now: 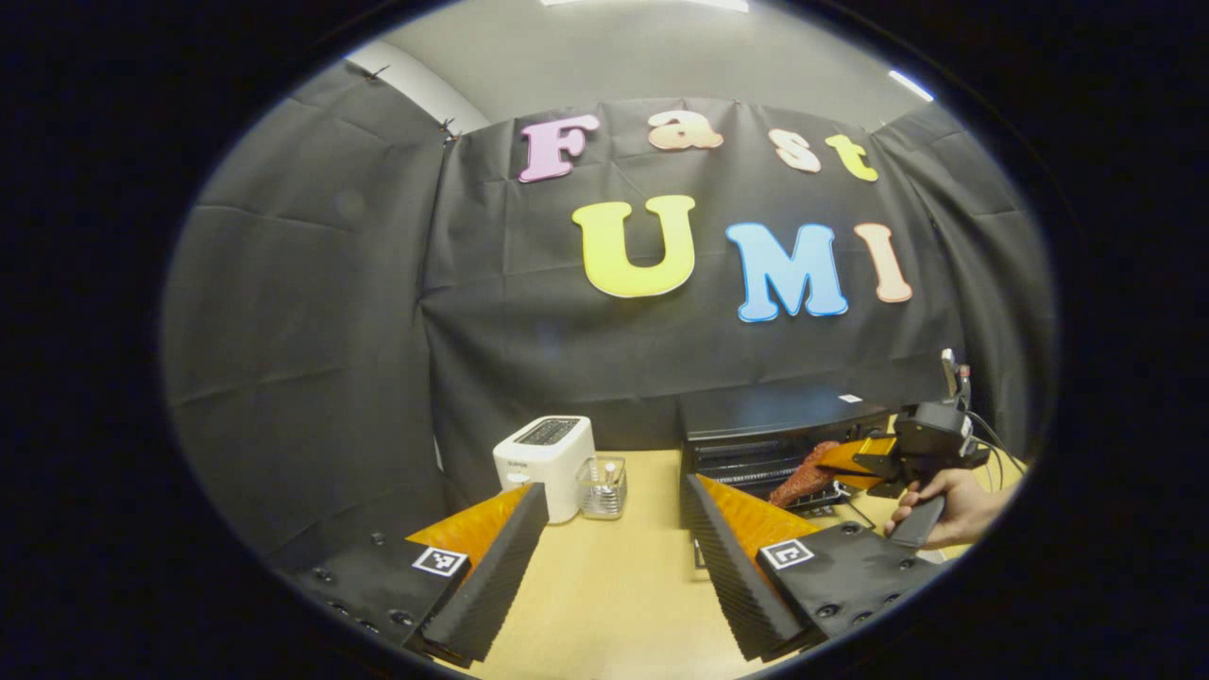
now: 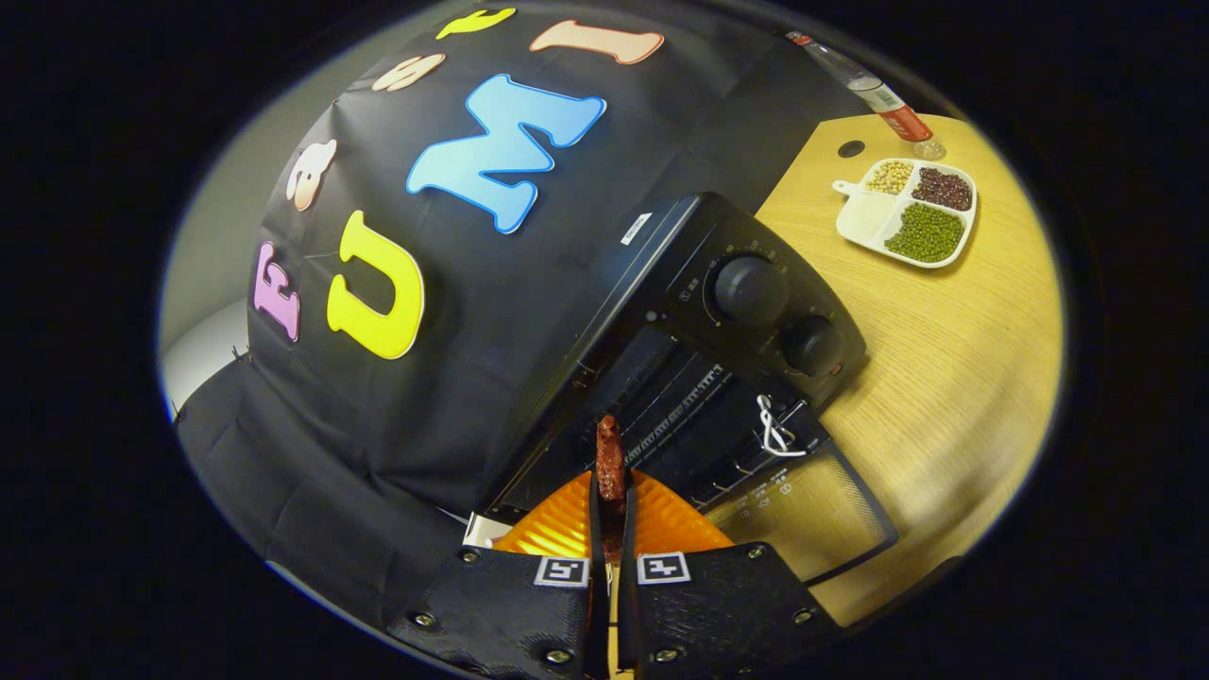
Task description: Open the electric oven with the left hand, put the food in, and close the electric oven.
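Note:
A black electric oven stands at the back of the wooden table, its glass door folded down and its rack showing. My right gripper is shut on a flat reddish-brown piece of food, which it holds edge-on in front of the oven mouth. In the left gripper view that same food hangs at the oven opening, pinched by the right gripper with a hand behind it. My left gripper stands open above the table, left of the oven, with nothing between its fingers.
A white toaster and a small clear holder stand at the back left of the table. Right of the oven lie a divided white dish of beans and a bottle. Two knobs sit on the oven's front.

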{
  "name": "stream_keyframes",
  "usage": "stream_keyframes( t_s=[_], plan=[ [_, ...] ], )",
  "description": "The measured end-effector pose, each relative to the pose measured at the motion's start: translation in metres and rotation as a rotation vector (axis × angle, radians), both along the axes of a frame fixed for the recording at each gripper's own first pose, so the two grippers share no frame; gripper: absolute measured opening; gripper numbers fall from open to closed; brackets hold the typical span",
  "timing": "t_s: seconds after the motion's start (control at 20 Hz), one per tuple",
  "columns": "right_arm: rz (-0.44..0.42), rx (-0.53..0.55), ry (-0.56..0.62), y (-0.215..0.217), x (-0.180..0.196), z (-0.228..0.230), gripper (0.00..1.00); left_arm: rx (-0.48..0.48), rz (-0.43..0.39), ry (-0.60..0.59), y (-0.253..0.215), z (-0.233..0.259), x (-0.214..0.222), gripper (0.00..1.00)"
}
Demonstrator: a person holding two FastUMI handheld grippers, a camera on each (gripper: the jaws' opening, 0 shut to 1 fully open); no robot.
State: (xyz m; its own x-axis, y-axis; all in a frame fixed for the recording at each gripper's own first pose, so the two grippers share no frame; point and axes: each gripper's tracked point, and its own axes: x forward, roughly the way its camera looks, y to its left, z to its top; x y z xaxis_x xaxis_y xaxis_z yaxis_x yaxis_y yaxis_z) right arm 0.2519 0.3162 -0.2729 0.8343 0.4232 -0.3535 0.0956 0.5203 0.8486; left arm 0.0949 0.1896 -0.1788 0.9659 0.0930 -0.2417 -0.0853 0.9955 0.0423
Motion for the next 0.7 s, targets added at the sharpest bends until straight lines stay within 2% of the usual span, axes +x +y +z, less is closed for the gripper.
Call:
stream_keyframes(
  t_s=[0.2,0.35,0.45,0.5,0.6,0.65,0.7],
  plan=[
    [-0.044,0.011,-0.047,0.011,0.026,-0.007,0.04,0.003,0.021,0.014,0.012,-0.005,-0.006,0.90],
    [-0.048,-0.052,-0.058,0.011,0.036,-0.020,0.04,0.023,0.034,0.033,0.020,-0.009,-0.011,0.91],
    [-0.042,-0.061,-0.054,0.012,0.038,-0.025,0.08,0.027,0.040,0.042,0.021,-0.011,-0.015,0.91],
    [-0.045,-0.078,-0.048,0.013,0.039,-0.031,0.07,0.031,0.044,0.042,0.023,-0.010,-0.016,0.97],
    [-0.062,-0.142,-0.020,0.002,0.039,-0.040,0.13,0.036,0.050,0.039,0.023,-0.009,-0.017,0.97],
    [-0.067,-0.170,-0.012,-0.003,0.040,-0.042,0.24,0.034,0.050,0.037,0.022,-0.008,-0.017,1.00],
    [-0.069,-0.190,-0.017,-0.007,0.038,-0.040,0.35,0.032,0.050,0.035,0.021,-0.009,-0.019,0.97]
  ],
)
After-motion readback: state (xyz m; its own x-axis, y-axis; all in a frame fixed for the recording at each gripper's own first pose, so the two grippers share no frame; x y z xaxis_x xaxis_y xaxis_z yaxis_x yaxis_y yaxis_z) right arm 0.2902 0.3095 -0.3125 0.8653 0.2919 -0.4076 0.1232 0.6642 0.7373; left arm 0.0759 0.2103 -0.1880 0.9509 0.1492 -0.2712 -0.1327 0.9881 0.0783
